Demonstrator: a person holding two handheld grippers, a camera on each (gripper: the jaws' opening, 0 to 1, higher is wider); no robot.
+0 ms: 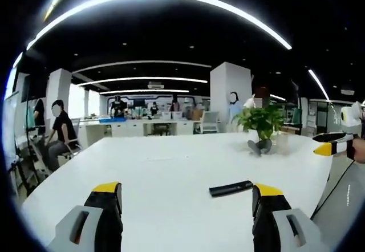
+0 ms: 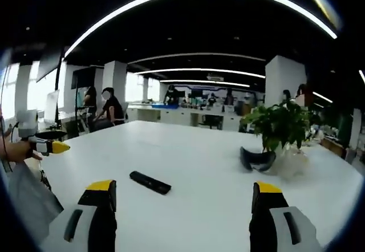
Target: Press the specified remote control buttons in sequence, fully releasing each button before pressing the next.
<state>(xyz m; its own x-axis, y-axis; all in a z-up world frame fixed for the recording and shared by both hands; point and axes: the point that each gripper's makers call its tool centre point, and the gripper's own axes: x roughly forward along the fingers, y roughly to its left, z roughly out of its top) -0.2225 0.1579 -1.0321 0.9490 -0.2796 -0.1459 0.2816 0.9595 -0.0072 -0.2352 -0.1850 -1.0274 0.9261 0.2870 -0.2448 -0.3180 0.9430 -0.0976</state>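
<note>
In the left gripper view, the left tongs (image 1: pixel 186 198) stand spread wide, the two yellow-tipped jaws rising from the bottom well apart, with nothing between them and nothing touched. The white surface (image 1: pixel 165 166) runs out ahead, broad and bare in the middle. The black remote control (image 1: pixel 230 189) lies flat on it, just inside the right-hand jaw and a little beyond its tip, apart from it. Farther off, near the far right edge of the surface, stands a potted plant (image 1: pixel 261 121) with a dark object (image 1: pixel 259 146) at its foot. The right tongs (image 1: pixel 329 143) come in from the right edge, held above the rim of the surface; I cannot tell from here how far they are parted. A seated person (image 1: pixel 59 132) is off to the left, beyond the surface's edge.

In the right gripper view, the right tongs (image 2: pixel 183 198) are likewise spread wide and hold nothing. The remote control (image 2: pixel 150 182) lies on the surface (image 2: pixel 199 161) ahead of the left-hand jaw, near its tip but clear of it. The plant (image 2: pixel 280 124) and dark object (image 2: pixel 256 158) sit to the right, well apart from the remote. The left tongs (image 2: pixel 52 146) show at the left edge, gripped by a hand (image 2: pixel 16 150), off the side of the surface.
</note>
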